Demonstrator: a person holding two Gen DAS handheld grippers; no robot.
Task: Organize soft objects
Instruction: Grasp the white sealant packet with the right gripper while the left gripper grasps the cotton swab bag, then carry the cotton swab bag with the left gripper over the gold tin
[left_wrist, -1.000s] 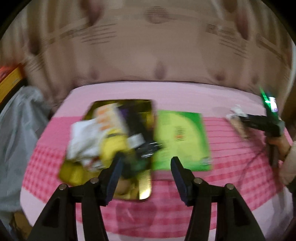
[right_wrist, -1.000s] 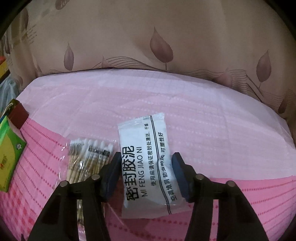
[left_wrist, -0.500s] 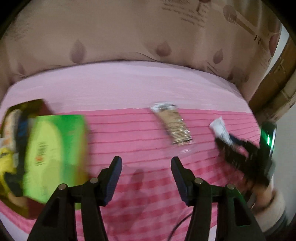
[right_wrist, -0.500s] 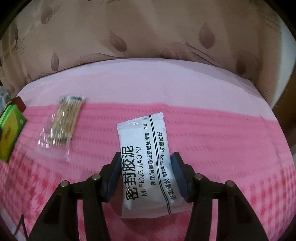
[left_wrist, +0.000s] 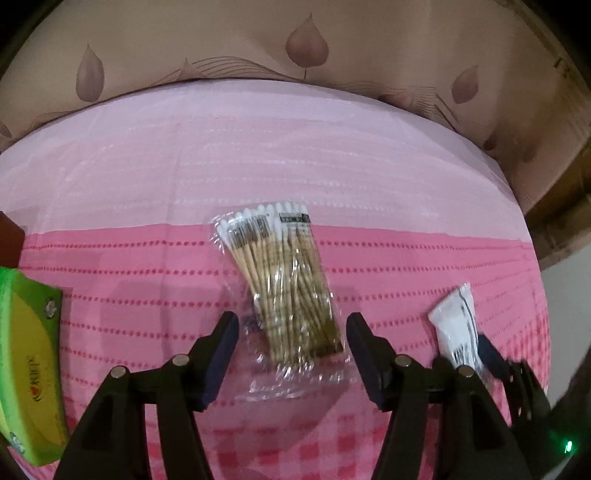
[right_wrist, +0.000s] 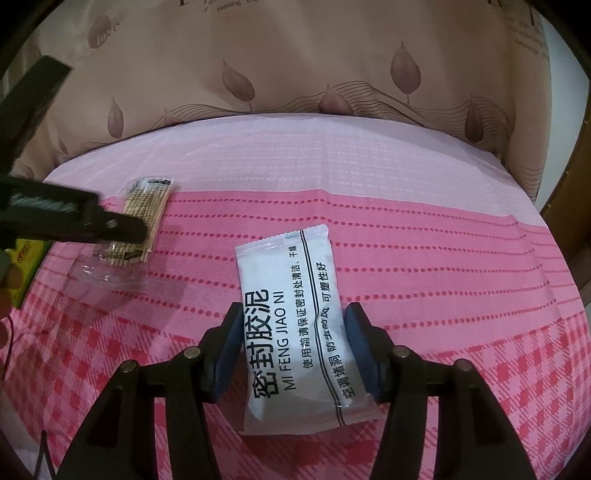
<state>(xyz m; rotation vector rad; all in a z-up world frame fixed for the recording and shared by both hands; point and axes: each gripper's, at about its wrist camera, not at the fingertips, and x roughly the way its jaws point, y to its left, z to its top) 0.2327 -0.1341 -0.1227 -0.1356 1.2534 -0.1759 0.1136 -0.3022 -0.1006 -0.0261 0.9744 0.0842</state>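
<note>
The left claw (left_wrist: 291, 332) hangs over a clear packet of cotton swabs (left_wrist: 284, 280) lying on the pink cloth (left_wrist: 406, 184), its jaws still opening and standing wide, 1 pad on each side of the packet's lower end without pressing it. The packet lies flat, tilted a little, with the white tips toward the far side. To the right, the right claw (right_wrist: 291, 332) has a white sachet of sealing putty (right_wrist: 295, 325) between its 2 blue pads (right_wrist: 231, 347); its jaws are easing apart, yet both pads sit against the sachet's long edges. The sachet lies lengthwise along the fingers, printed face up, over the checked part of the cloth. A green box (left_wrist: 26, 373) sits at the left edge, well apart from the swabs. Behind the surface hangs a beige curtain (right_wrist: 295, 74) with leaf shapes.
</note>
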